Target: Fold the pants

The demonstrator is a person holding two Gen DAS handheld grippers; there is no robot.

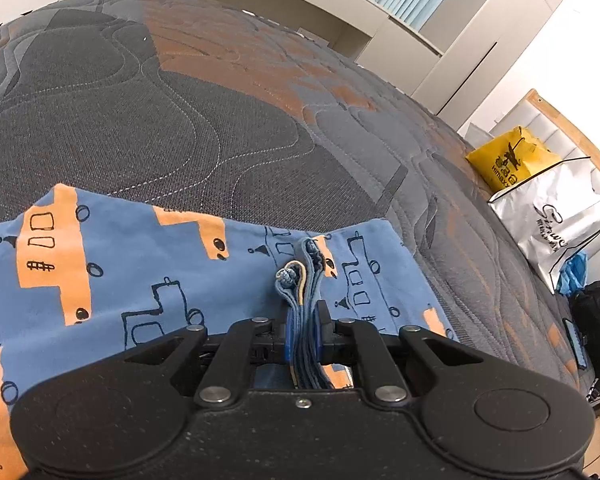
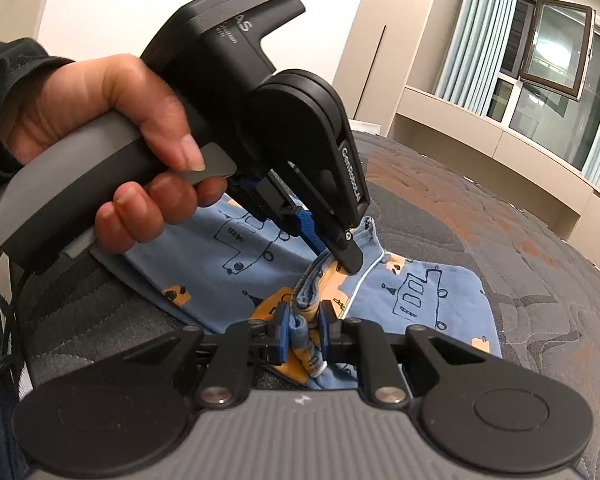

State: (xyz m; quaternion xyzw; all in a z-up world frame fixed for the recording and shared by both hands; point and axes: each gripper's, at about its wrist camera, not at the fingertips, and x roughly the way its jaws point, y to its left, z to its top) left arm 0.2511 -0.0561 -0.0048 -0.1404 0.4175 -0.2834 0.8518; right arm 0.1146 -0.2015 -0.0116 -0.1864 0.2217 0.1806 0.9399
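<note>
Blue cotton pants [image 1: 148, 264] with orange prints: both my tongs, left [image 1: 303, 332] and right [image 2: 305, 334], clamp bunched edges side by side, cloth spreading ahead across the bed [image 1: 180, 112].

A wide mattress [image 1: 228, 120], quilted with wavy stitched lines in dark grey, lighter grey and orange patches, carried everything. On its near part lay a pair of blue cotton pants [image 1: 140, 264] printed with orange blocks and black line-drawn vehicles, spread mostly flat, with edges bunched up into a ridge. The rest of the quilted surface beyond the fabric was bare.
</note>
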